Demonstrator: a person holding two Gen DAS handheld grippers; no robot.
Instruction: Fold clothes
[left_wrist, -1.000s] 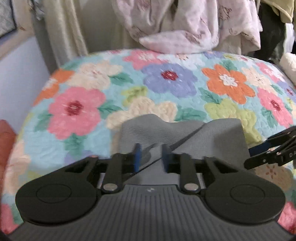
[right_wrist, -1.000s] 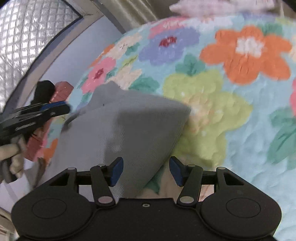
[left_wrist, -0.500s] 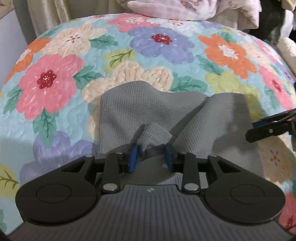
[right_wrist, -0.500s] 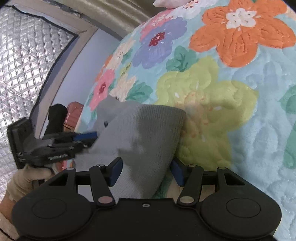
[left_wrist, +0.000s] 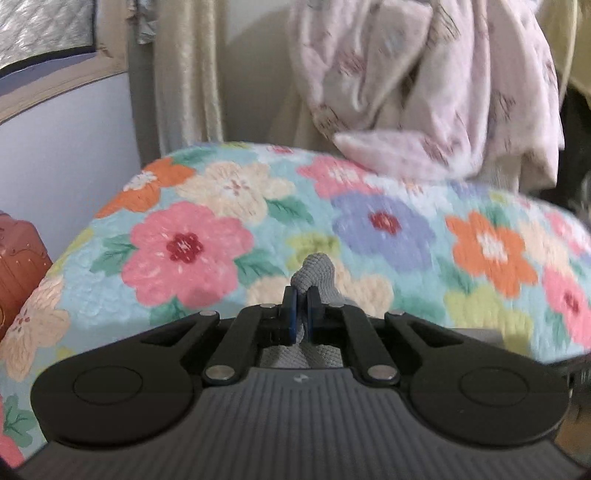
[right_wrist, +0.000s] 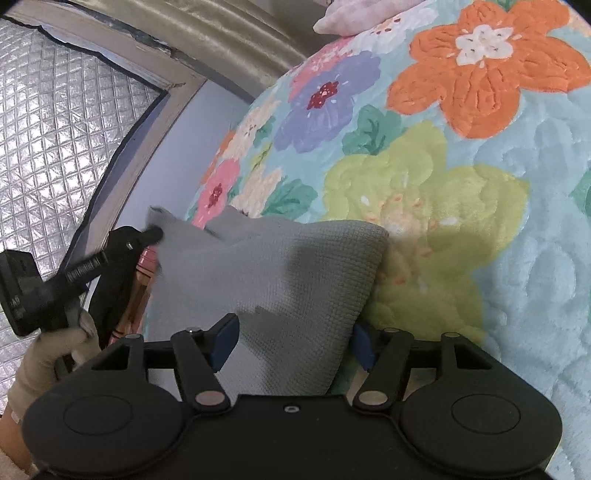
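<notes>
Left hand-held gripper (left_wrist: 300, 308) pinched on grey cloth (right_wrist: 280, 280) corner, mid-fold prob; right hand-held gripper (right_wrist: 291, 341) wide open w/ cloth between its fingers, needs to clamp next imo.

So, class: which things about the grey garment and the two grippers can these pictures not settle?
- Left wrist view: most of the grey garment is hidden behind the left gripper.
- Right wrist view: the garment's near edge is hidden under the right gripper.
- Garment type: unclear, bunched.
</notes>
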